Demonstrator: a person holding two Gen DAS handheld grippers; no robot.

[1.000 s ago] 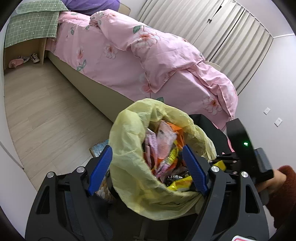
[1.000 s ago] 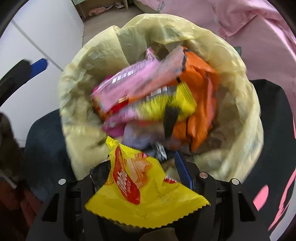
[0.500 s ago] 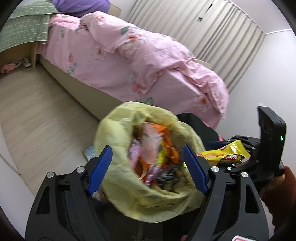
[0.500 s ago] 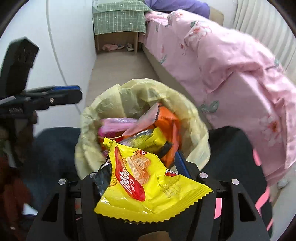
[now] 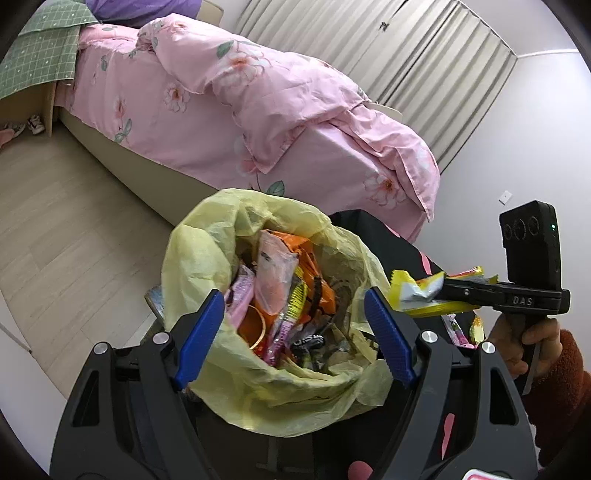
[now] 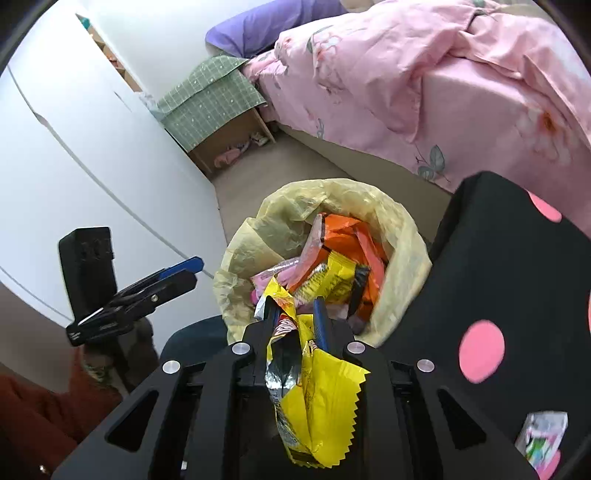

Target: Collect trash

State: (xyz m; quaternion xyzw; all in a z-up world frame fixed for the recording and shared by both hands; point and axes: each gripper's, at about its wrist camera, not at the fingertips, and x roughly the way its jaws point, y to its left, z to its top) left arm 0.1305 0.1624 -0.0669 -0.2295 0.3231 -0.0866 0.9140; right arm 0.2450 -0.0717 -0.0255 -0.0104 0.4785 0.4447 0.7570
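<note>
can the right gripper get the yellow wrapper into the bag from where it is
Probably yes. The right gripper, closing on the yellow wrapper, sits at the near rim of the yellow bag, whose mouth gapes open with nothing over it.

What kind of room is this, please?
Most likely a bedroom: a bed with a pink floral duvet, a purple pillow at its head, and a small bedside cabinet under green checked cloth.

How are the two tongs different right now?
The right tongs are closing on a crumpled yellow wrapper; the left tongs stand wide open, holding nothing. The right tongs sit beside the yellow trash bag, while the left tongs point at the bag's full mouth. Both have blue pads and black frames.
</note>
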